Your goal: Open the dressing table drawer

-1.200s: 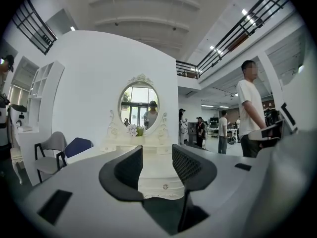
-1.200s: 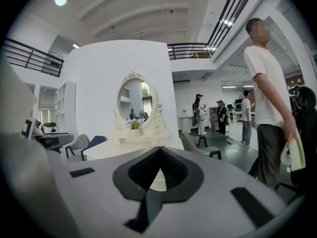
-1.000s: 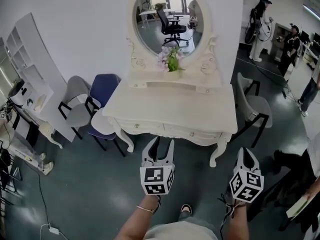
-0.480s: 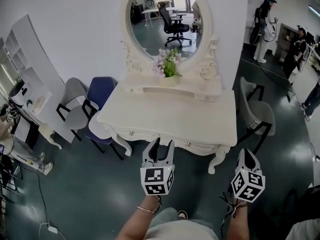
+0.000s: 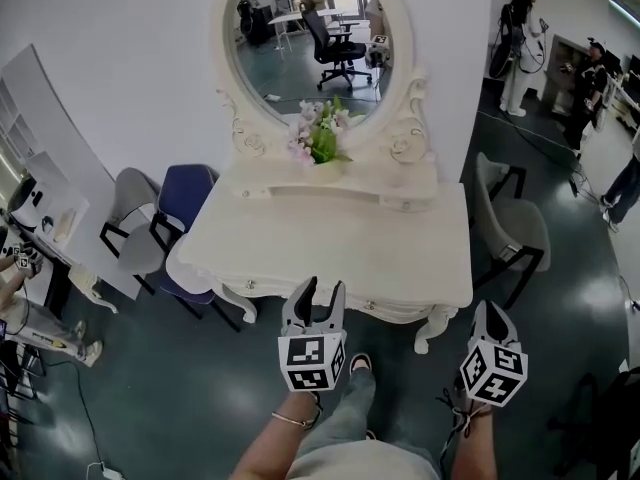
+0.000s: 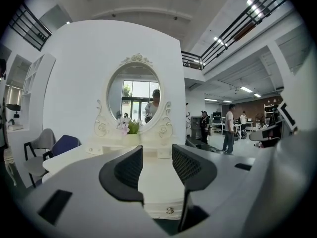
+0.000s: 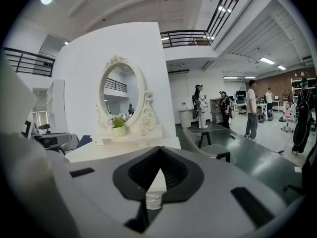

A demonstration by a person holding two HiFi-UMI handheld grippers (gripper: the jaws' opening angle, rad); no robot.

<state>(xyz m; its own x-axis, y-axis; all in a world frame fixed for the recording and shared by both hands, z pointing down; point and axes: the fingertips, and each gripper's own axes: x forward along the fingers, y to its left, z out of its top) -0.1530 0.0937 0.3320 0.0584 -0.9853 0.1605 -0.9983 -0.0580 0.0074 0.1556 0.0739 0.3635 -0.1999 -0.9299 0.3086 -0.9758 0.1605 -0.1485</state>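
The white dressing table [image 5: 330, 243] with an oval mirror [image 5: 305, 43] stands straight ahead of me. Its front drawer [image 5: 372, 307] is closed, and a small metal knob [image 6: 170, 210] shows on it low between the left jaws. My left gripper [image 5: 322, 291] is open and empty, with its tips just short of the table's front edge. The same left gripper [image 6: 157, 165] points along the tabletop toward the mirror. My right gripper [image 5: 492, 315] hangs off the table's front right corner. In its own view the right gripper [image 7: 159, 156] has its jaws closed together on nothing.
A pot of flowers [image 5: 318, 140] stands on the raised shelf under the mirror. A blue chair [image 5: 183, 196] and a grey chair [image 5: 124, 213] are at the table's left, another grey chair [image 5: 512, 230] at its right. A white shelf unit [image 5: 40, 168] leans at far left. People [image 5: 520, 28] stand at the back right.
I have stepped closer: the dressing table has come nearer and its front edge now reaches the left gripper's tips. Both grippers keep the same pose, left open, right shut.
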